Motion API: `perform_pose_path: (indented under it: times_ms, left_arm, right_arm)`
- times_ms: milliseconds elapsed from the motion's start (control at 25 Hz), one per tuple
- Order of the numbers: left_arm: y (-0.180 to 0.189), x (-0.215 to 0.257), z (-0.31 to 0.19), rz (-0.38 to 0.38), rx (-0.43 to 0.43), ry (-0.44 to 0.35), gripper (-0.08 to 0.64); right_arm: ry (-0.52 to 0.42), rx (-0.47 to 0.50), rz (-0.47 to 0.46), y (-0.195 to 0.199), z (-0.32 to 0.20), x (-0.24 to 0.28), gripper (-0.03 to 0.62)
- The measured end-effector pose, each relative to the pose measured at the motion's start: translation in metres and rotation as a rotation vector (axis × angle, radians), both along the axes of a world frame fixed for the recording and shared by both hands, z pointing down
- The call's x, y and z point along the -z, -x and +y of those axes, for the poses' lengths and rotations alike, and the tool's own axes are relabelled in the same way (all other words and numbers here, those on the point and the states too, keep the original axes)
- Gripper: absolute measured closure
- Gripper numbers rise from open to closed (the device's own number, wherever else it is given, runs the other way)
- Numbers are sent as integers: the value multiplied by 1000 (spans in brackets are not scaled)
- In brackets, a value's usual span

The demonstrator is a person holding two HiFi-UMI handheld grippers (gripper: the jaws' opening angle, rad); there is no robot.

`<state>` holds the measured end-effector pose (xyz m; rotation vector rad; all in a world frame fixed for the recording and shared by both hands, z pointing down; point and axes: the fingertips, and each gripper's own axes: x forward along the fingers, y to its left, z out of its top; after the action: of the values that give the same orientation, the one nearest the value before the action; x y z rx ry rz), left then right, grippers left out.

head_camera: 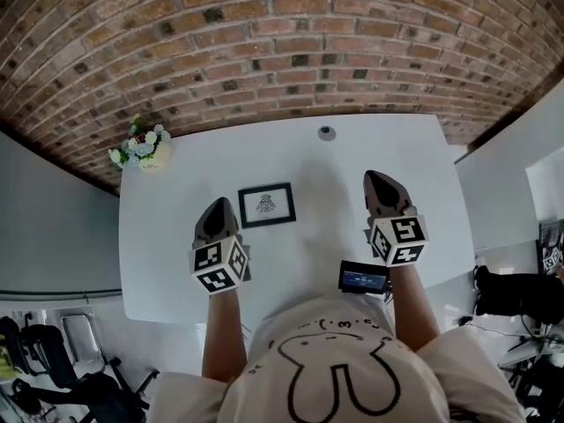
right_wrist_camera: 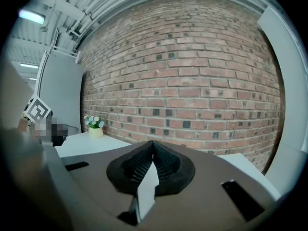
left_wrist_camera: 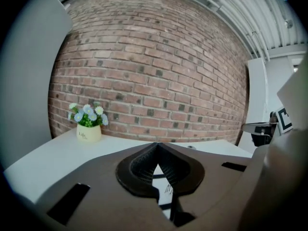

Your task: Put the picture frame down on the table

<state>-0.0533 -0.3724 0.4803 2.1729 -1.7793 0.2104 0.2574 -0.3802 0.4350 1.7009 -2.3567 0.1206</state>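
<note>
- A white table (head_camera: 352, 152) stands before a brick wall (head_camera: 264, 42), with a flower pot (head_camera: 141, 146) at its far left corner.
- The picture frame (head_camera: 267, 204) lies flat on the table, just right of the left gripper (head_camera: 218, 208).
- The jaws of the left gripper and the right gripper (head_camera: 379, 183) are closed on nothing.

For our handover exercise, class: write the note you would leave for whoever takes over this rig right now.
Left gripper: shut, empty, just left of the picture frame.
Right gripper: shut, empty, at the right side of the table.
Picture frame: lies flat on the table, free of both grippers.
Done: the frame is down.
Left: seemingly nothing; perhaps only draw both grippers back.
</note>
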Motion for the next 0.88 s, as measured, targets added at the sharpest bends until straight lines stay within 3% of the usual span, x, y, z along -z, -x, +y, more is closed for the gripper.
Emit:
perform_pose_path:
  times_ms: [200, 680, 880]
  left_arm:
    - [0, 43, -6, -38, -25, -135, 549]
    - [-9, 129, -2, -122, -100, -421, 549]
    - [-13, 133, -1, -144, -111, -436, 551]
  right_arm:
    - [-138, 4, -3, -2, 3, 39, 575]
    - [-288, 24, 36, 4, 20, 94, 575]
    - [-310, 27, 56, 8, 23, 101, 575]
